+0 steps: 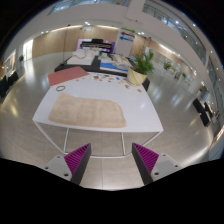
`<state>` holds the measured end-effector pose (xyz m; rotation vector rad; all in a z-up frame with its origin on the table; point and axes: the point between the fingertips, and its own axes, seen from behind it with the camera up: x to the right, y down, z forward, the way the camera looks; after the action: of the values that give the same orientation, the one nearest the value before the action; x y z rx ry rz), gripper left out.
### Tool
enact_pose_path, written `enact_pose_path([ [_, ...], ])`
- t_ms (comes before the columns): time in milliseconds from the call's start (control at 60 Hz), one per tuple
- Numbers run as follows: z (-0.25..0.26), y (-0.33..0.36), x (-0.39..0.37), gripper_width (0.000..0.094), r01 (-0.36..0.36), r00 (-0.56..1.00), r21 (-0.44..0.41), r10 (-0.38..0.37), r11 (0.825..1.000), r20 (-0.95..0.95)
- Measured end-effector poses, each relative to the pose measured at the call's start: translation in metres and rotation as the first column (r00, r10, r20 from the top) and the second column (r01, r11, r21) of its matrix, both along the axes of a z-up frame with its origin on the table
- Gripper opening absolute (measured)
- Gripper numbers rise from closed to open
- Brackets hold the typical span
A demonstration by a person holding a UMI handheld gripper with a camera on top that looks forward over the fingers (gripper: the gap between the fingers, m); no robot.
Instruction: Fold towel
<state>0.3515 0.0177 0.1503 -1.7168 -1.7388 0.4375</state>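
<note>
Beige quilted towel (89,110) lies spread flat on a white rectangular table (140,116), straight ahead of and well beyond the hand-held gripper (110,161). Its long side runs crosswise to the purple-padded fingers (77,160), which are spread apart, holding nothing.

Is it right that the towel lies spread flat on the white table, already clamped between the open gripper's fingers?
Not quite: the gripper view shows the towel spread flat on the white table, but well beyond the open gripper, whose fingers hold nothing.
</note>
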Motion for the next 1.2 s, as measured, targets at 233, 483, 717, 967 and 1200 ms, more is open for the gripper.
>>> enact_pose_path([
  [233, -0.009, -0.112, -0.023, 0.0851, -0.151, 0.988, -0.035, 0.152, 0.988, 0.01],
  [483, -0.029, -0.226, -0.042, 0.085, -0.296, 0.954, -0.077, 0.298, 0.952, 0.022],
  [717, -0.043, -0.296, -0.1, 0.0853, -0.296, 0.954, -0.136, 0.285, 0.946, -0.095],
  [967, -0.089, -0.302, -0.199, 0.0855, -0.173, 0.965, -0.126, 0.142, 0.977, -0.223],
  [1200, -0.142, -0.291, -0.264, 0.0855, -0.132, 0.967, -0.112, 0.103, 0.985, -0.231],
])
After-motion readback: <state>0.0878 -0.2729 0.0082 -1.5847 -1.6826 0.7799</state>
